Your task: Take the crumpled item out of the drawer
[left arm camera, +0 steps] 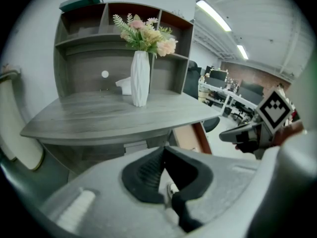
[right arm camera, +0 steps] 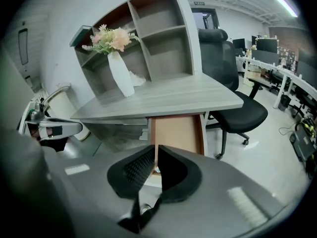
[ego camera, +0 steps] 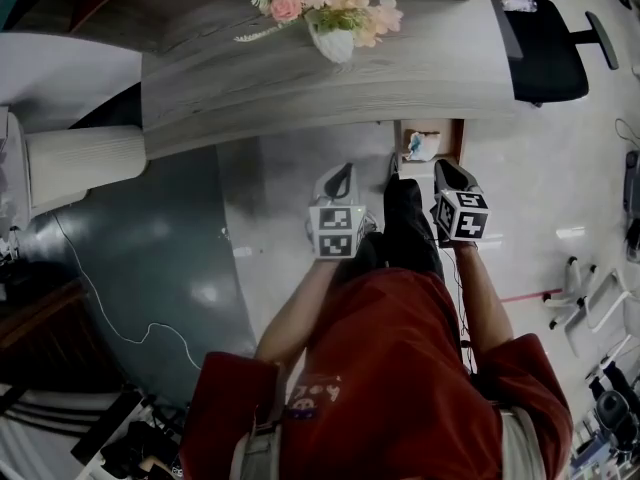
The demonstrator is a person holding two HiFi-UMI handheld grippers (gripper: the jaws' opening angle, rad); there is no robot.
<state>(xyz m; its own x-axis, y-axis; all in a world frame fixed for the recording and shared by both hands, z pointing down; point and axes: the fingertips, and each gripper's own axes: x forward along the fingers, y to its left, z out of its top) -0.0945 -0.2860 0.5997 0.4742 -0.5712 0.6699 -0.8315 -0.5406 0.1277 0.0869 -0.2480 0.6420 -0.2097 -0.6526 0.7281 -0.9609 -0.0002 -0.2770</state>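
The drawer [ego camera: 456, 140] stands pulled out under the grey desk [ego camera: 250, 88], with its wooden inside showing. In it lies a crumpled white and bluish item [ego camera: 421, 146]. My left gripper [ego camera: 340, 173] hangs over the floor, left of the drawer and short of it; its jaws meet at the tips with nothing in them [left arm camera: 163, 150]. My right gripper [ego camera: 445, 166] hovers just in front of the drawer's open end. Its jaws [right arm camera: 157, 148] are a thin slit apart with nothing between them, and they point at the drawer [right arm camera: 178, 133].
A white vase of flowers [ego camera: 335, 40] stands on the desk near its front edge. A black office chair [ego camera: 548, 43] is to the right of the desk. A white cable [ego camera: 120, 318] trails over the floor at the left. The person's dark shoe [ego camera: 405, 218] is between the grippers.
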